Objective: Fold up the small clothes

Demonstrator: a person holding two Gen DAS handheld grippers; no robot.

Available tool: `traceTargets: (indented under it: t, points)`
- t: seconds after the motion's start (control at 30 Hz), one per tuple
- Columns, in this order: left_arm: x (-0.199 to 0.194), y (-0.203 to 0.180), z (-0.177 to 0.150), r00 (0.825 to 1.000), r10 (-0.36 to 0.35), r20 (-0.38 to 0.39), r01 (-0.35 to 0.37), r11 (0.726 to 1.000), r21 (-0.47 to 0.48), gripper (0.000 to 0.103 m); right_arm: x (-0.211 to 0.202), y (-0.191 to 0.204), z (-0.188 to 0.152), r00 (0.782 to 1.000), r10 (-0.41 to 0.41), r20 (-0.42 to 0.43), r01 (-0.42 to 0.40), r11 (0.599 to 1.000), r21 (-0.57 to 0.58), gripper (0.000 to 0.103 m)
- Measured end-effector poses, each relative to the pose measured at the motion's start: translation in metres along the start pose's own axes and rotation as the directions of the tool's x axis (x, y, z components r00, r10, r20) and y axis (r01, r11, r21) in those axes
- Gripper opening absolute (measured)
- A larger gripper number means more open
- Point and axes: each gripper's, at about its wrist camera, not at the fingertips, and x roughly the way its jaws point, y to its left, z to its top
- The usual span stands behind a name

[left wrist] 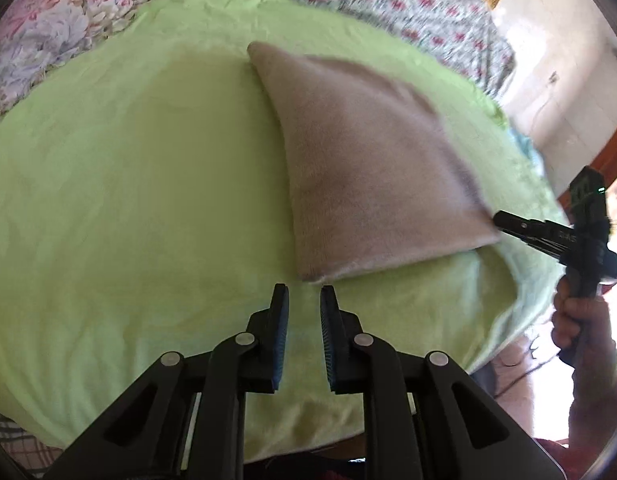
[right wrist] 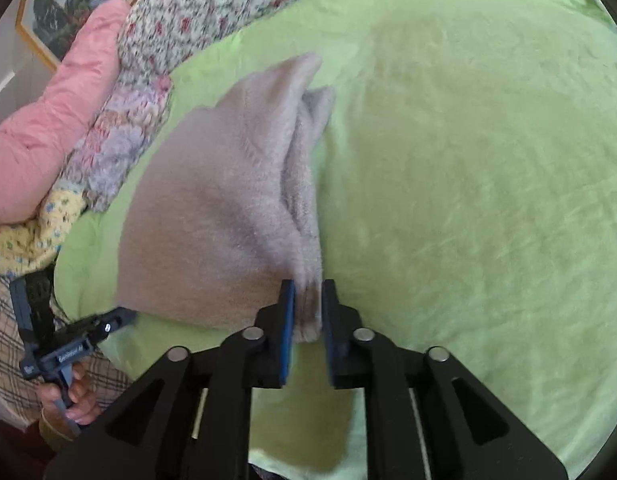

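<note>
Where it folds, fuzzy beige garment [right wrist: 212,208] tapers triangular.

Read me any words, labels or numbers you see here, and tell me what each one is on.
White lettering on the right gripper body: too blurred to read.
White lettering on the left gripper body: too blurred to read.
Beige garment, green blanket: no text.

Lime-green fleece blanket [right wrist: 468,160] spread flat over bed, lightly creased. Floral-print quilt with red and pink flowers [right wrist: 212,0] beyond blanket's far edge. Plump pink quilted pillow [right wrist: 56,120] resting on quilt, near gold-framed picture [right wrist: 68,0] on wall. Yellow flowered fabric [right wrist: 24,240] just below pillow. Beige plaid cloth [right wrist: 12,344] at blanket's near corner.
</note>
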Motion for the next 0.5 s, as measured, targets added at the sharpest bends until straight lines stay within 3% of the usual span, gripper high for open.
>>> traceTargets:
  t: [0.1,0.2,0.3,0.4,0.5]
  points:
    - [-0.02,0.0,0.021,0.998,-0.048,0.052,0.048,0.999,0.006,0.016,-0.021,0.008,0.013,0.997,0.016,0.074,-0.016,1.0,0.006,0.019]
    - [-0.016,-0.008,0.054,0.993,-0.07,0.097,0.068,0.997,0.029,0.016,-0.02,0.031,0.039,0.991,0.082,0.104,-0.079,0.996,-0.035,0.019]
    - [0.004,-0.019,0.093,0.99,-0.074,0.124,0.068,0.996,0.053,0.017,0.004,0.056,0.071,0.987,0.122,0.101,-0.115,0.991,-0.068,0.019]
    - [0.032,-0.021,0.122,0.994,-0.053,0.093,0.05,0.998,0.039,0.017,0.039,0.055,0.099,0.985,0.158,0.064,-0.155,0.987,-0.051,0.019]
    - [0.057,-0.013,0.14,0.997,-0.04,0.062,0.04,0.999,0.0,0.017,0.07,0.048,0.113,0.992,0.127,0.019,-0.126,0.991,-0.036,0.019]
